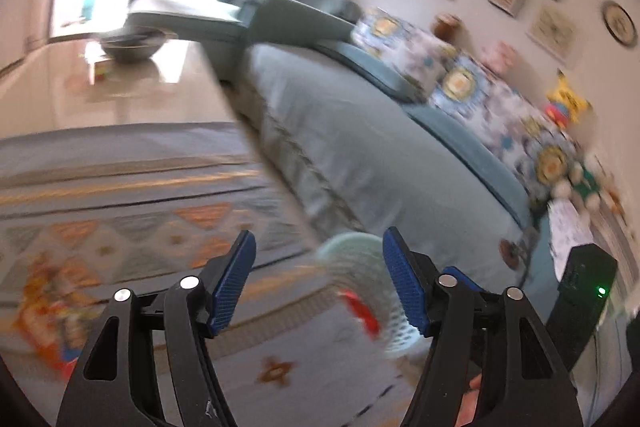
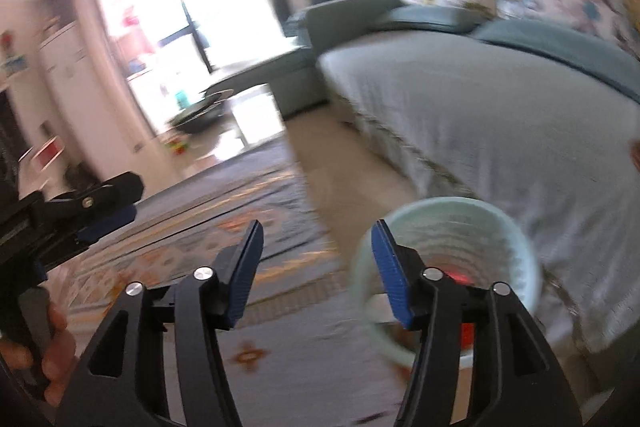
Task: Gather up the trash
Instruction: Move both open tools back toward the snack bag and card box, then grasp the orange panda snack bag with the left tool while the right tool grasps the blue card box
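A pale green perforated trash basket [image 2: 460,243] stands on the rug beside the sofa, with something red [image 2: 460,277] inside; it also shows blurred in the left wrist view [image 1: 360,267], with the red piece [image 1: 360,311] visible. My right gripper [image 2: 318,267] is open and empty, its right finger over the basket's near rim. My left gripper [image 1: 318,279] is open and empty, just left of the basket. The left gripper also shows at the left edge of the right wrist view [image 2: 80,219]. An orange and yellow wrapper [image 1: 48,303] lies on the rug at left.
A grey-blue sofa [image 1: 360,131] with patterned cushions [image 1: 460,83] fills the right side. A patterned rug [image 1: 120,211] covers the floor. A dark round bowl-shaped object [image 1: 132,47] sits on the shiny floor near the bright window. A black device [image 1: 580,291] with a green light is at right.
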### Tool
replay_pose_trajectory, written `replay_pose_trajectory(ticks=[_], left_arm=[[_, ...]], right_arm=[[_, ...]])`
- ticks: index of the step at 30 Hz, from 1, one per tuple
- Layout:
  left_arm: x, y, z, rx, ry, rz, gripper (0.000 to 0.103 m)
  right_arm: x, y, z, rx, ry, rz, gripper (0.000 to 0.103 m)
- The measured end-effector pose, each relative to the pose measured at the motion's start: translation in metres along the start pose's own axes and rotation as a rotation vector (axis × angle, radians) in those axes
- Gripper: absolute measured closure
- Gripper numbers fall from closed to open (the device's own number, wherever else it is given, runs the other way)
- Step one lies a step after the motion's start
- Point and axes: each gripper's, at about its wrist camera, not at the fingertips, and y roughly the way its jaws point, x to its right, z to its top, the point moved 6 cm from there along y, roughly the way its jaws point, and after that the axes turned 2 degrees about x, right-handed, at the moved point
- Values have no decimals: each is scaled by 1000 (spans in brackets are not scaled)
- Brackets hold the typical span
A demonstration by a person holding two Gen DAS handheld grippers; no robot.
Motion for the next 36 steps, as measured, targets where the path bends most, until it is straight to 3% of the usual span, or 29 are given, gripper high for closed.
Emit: replay_pose_trajectory(ticks=[5, 7, 9, 12, 15, 19, 26, 29, 34, 36], left_arm=[[-86, -62, -7, 63, -92, 171, 37], [-118, -82, -9, 82, -119, 236, 37], [-149, -103, -13, 99, -151, 300, 37], [-187, -124, -19, 112, -210, 339, 37], [-219, -133, -26, 99, -252, 365, 37], [-251, -130, -35, 59, -286, 356, 37], [-272, -108, -52, 12, -292, 354, 37], [-275, -95, -58, -14, -281, 344, 37], [-278, -71, -66, -67, -249, 337, 37], [-277, -63, -68, -82, -242, 338, 37]], right_arm=[[-83, 19, -23, -55, -45, 173, 43], [-109, 30, -34, -90, -54, 202, 32], [-138, 43, -48, -133, -79, 243, 30], [-177, 64, -69, -205, -165, 251, 26], [-209, 81, -93, -292, -225, 269, 22], [-229, 107, -122, -389, -264, 231, 21], [-229, 143, -156, -502, -180, 140, 21], [-233, 149, -164, -517, -202, 110, 21], [-244, 155, -171, -483, -347, 66, 22], [-241, 152, -170, -479, -387, 55, 34]])
